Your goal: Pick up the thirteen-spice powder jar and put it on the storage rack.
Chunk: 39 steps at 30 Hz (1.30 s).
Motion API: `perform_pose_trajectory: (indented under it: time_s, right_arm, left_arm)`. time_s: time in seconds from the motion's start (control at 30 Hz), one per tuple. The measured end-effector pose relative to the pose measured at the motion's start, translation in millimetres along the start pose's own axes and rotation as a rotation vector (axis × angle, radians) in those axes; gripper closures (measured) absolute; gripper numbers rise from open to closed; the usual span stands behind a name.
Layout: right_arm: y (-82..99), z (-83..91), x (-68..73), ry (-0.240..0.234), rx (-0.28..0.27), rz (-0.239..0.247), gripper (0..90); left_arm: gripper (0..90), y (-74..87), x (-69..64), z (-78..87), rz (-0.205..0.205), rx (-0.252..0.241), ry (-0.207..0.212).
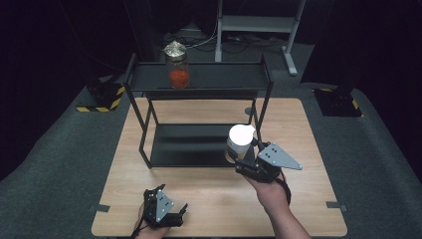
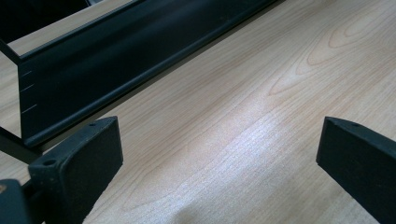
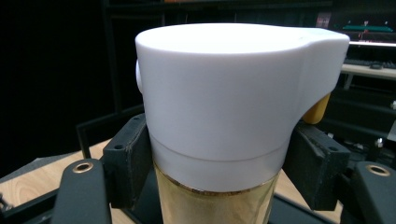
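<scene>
A jar with a white lid [image 1: 240, 140] and a golden glass body [image 3: 219, 205] is held upright above the table, in front of the black rack's lower shelf [image 1: 189, 144]. My right gripper [image 1: 238, 160] is shut on the jar, its jaws pressing on either side of the glass just under the white lid [image 3: 219, 93]. My left gripper [image 1: 183, 213] rests low near the table's front edge, open, with bare wood between its fingers [image 2: 84, 158]. A second jar [image 1: 177, 65] with red contents and a foil-like top stands on the rack's upper shelf [image 1: 219, 77].
The black two-tier metal rack [image 1: 144, 124] stands at the middle and back of the wooden table [image 1: 308, 149]. Its lower shelf edge [image 2: 93, 70] runs across the left gripper view. Grey carpet, a white stand [image 1: 259, 25] and dark equipment lie beyond the table.
</scene>
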State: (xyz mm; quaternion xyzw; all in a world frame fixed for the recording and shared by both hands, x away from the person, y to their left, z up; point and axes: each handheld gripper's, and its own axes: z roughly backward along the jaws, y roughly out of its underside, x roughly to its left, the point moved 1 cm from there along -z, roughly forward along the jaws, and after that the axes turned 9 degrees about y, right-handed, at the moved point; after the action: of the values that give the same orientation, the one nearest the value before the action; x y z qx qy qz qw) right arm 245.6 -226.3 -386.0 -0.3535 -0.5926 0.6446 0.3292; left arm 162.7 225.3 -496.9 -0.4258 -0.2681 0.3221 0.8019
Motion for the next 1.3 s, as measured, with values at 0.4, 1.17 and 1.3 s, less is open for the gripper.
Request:
perform_pose_trajectory:
  time_s: [0.4,1.17,1.3]
  right_arm:
    - [-28.8,-15.7,1.6,0.005,-0.044,0.018,29.7]
    - [-78.3,-40.1,4.2,0.007,-0.108,0.021,29.7]
    - [-85.5,-46.4,4.3,0.015,-0.115,0.014,29.7]
  left_arm:
    - [0.6,0.5,-0.1,0.5,-0.001,-0.001,0.001]
    - [0.6,3.2,2.3,2.9,0.022,-0.015,0.005]
    - [0.6,3.5,2.3,3.0,0.021,-0.017,0.004]
